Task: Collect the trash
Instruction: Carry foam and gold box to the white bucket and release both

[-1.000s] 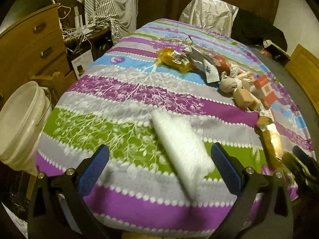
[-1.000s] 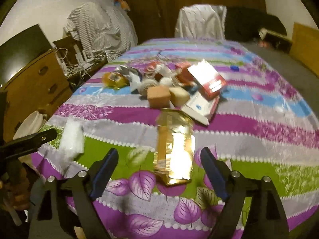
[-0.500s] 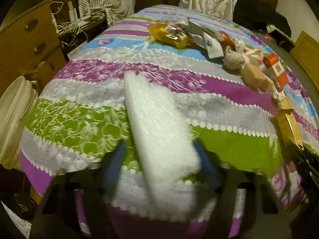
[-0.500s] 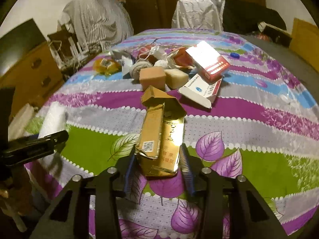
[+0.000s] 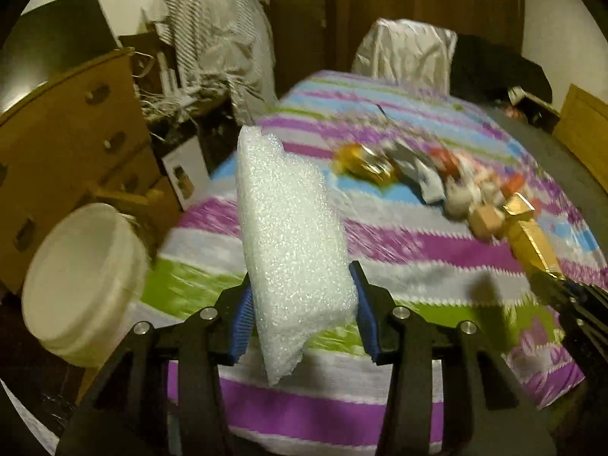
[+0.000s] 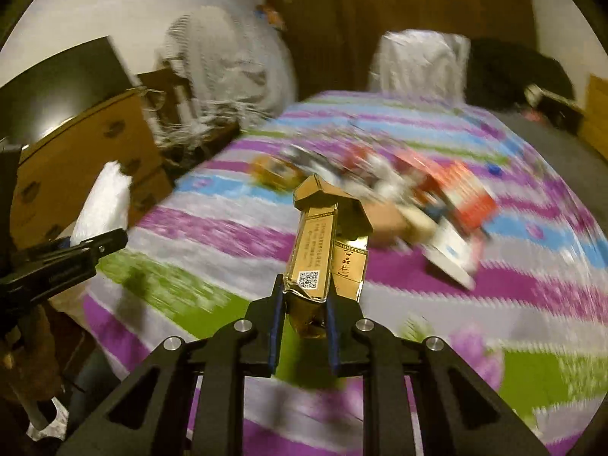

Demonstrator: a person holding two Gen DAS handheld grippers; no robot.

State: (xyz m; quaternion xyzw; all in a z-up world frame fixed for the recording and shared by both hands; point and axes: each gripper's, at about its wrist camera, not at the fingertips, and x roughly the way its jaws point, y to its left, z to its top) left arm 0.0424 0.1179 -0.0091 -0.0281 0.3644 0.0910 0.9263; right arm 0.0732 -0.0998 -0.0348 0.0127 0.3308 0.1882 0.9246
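Observation:
My left gripper (image 5: pixel 302 296) has a white foam packing sheet (image 5: pixel 288 228) between its blue pads, lifted off the striped bedspread (image 5: pixel 399 250); the jaws are still closing and the pads press its sides. My right gripper (image 6: pixel 304 298) is shut on the lower end of a crushed gold carton (image 6: pixel 323 239), which is also raised above the bed. In the right wrist view the left gripper (image 6: pixel 95 247) and the foam sheet (image 6: pixel 104 205) show at the left edge. The gold carton (image 5: pixel 532 243) appears at the right in the left wrist view.
A white plastic bucket (image 5: pixel 83 277) stands open beside the bed at the left, below a wooden dresser (image 5: pixel 68 125). Further up the bed lies a blurred pile of trash (image 5: pixel 429 174), including a red and white box (image 6: pixel 463 193). Clothes and a chair stand behind.
Both grippers went from open above their items to shut on them, then rose. The foam sheet and the gold carton have left the bedspread.

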